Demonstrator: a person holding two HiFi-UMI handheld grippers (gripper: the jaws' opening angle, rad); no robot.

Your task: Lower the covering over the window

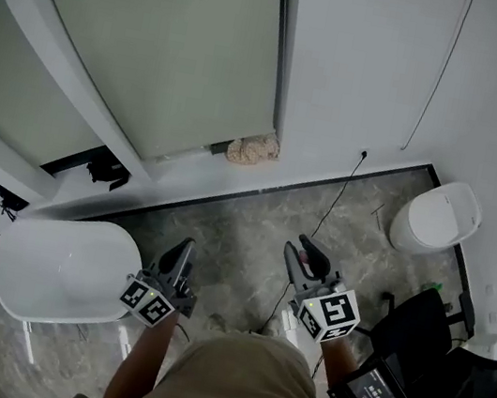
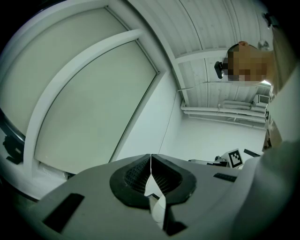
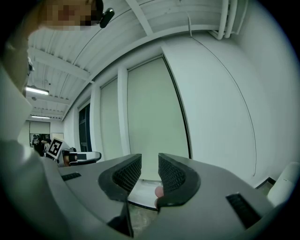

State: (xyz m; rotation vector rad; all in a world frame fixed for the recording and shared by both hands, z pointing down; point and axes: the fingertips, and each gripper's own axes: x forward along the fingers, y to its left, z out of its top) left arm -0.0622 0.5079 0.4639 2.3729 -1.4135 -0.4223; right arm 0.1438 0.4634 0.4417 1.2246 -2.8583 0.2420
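The window covering is a pale grey-green roller blind that hangs down to the white sill; a second panel is to its left. The blind fills the left gripper view and stands straight ahead in the right gripper view. A thin cord runs down the white wall to the right of the blind. My left gripper is shut with nothing in it. My right gripper is open and empty. Both are held level, well short of the wall.
A white bathtub stands at the lower left and a white toilet at the right. A beige lump lies on the sill. A black cable runs from a wall socket to the grey floor. A black chair is at my right.
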